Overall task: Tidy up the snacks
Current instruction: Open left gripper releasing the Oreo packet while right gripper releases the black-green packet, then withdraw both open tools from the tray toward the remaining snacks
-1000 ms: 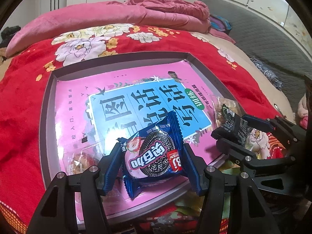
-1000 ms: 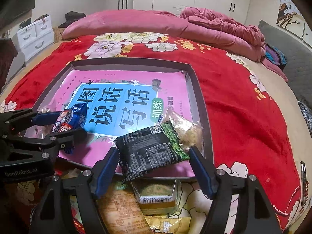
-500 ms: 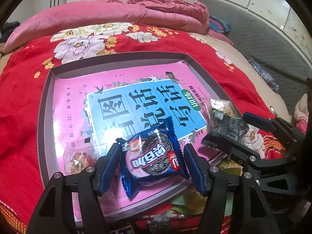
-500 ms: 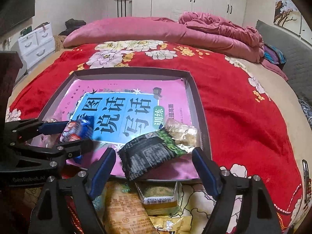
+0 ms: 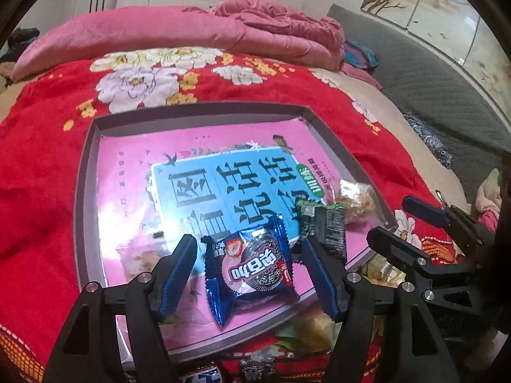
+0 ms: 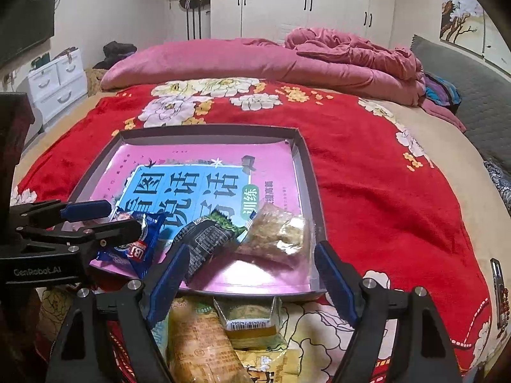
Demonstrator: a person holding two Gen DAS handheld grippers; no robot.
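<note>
A shallow grey tray (image 5: pixel 198 113) (image 6: pixel 207 131) lined with a pink and blue book cover lies on the bed. A blue cookie packet (image 5: pixel 252 265) (image 6: pixel 140 242) rests flat near the tray's front edge. It sits between the fingers of my left gripper (image 5: pixel 250 274) (image 6: pixel 123 217), whose jaws are opening and whose pads stand clear of it. A black and green packet (image 6: pixel 207 242) (image 5: pixel 322 223) lies in the tray beside a clear bag of yellow snack (image 6: pixel 278 229) (image 5: pixel 354 201). My right gripper (image 6: pixel 252 281) (image 5: pixel 405 226) is open just in front of them, its left finger beside the black packet.
Several yellow snack packets (image 6: pixel 204 335) and a small barcoded pack (image 6: pixel 249 319) lie on the red floral blanket (image 6: pixel 367 175) in front of the tray. A pink quilt (image 6: pixel 223 60) is heaped at the far end. White drawers (image 6: pixel 57 79) stand at the left.
Both grippers' jaws have widened. The blue packet was let go and lies flat in the tray. The black and green packet dropped out of the right jaws onto the tray floor.
</note>
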